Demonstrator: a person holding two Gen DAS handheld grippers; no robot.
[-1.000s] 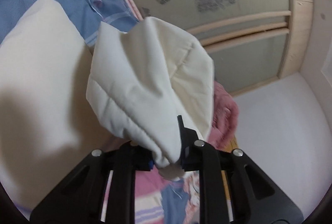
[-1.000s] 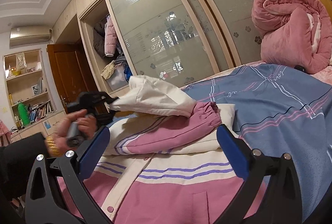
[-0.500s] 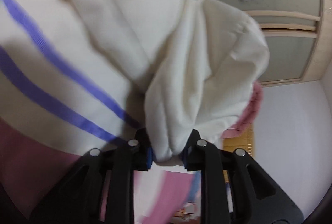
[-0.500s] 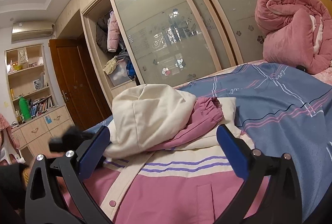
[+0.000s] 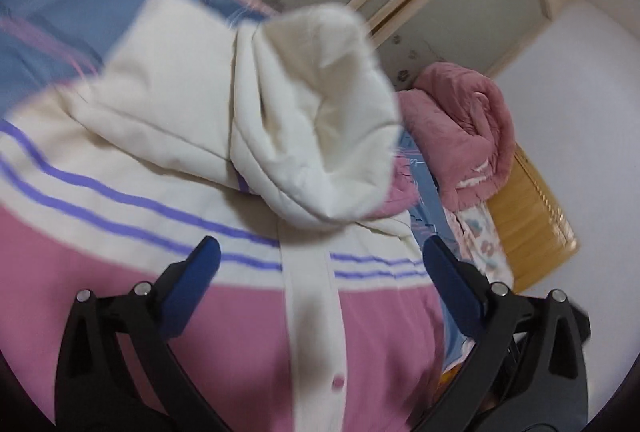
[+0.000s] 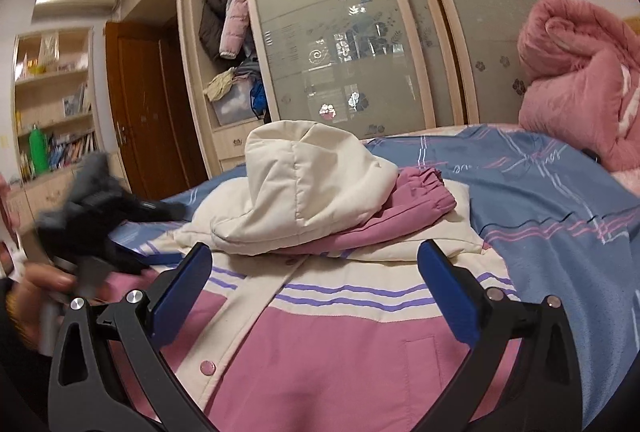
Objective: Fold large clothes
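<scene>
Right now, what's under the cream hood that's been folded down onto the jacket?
Under the cream hood lies a folded pink sleeve, its gathered cuff sticking out to the right, resting on the jacket. The rest of the sleeve and the collar are covered.

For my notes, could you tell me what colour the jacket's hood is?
Cream white hood, clearest in the right wrist view.

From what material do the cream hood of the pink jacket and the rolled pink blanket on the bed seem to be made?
The cream hood looks like a padded woven fabric with a matte finish: stitched seams divide it into puffy panels and it holds its shape, probably cotton or polyester. The rolled pink blanket looks like a soft fleece or plush quilt: its surface is fuzzy and dull, with thick rounded folds.
</scene>
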